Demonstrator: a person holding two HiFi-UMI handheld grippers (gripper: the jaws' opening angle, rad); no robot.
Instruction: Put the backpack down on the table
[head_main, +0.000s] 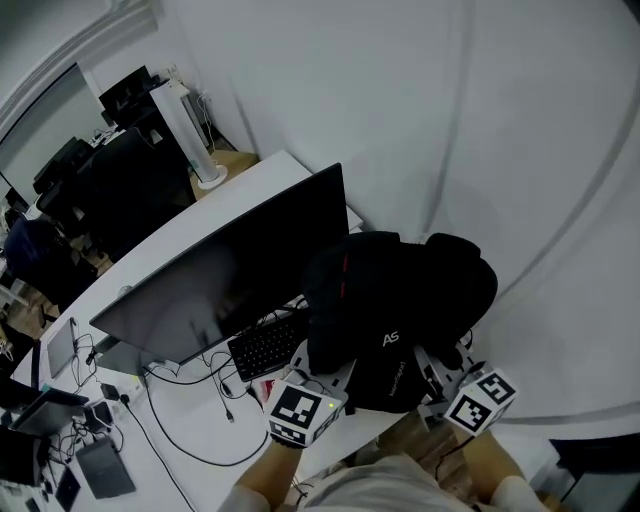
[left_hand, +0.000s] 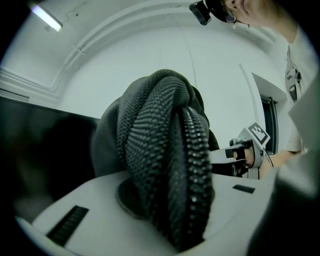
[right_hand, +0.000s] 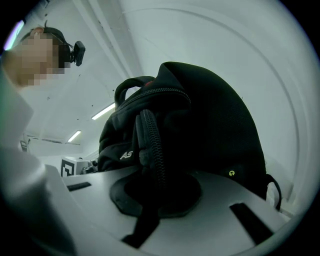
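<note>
- The left hand-held gripper (head_main: 322, 378) and right hand-held gripper (head_main: 435, 378) are each clamping the backpack (head_main: 400, 290) by its straps (left_hand: 170, 165), carrying it over the counter's (head_main: 250, 185) near edge.
- Next, it probably needs lowering until it rests, then releasing.

One black backpack (head_main: 400, 290), one monitor (head_main: 230, 270), one keyboard (head_main: 265, 345), one counter (head_main: 225, 195), two tongs: left tongs (head_main: 322, 378), right tongs (head_main: 437, 372).

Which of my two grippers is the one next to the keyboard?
The left gripper, shut on the backpack: the keyboard lies right beside it. The right gripper holds the backpack's far side, away from it.
</note>
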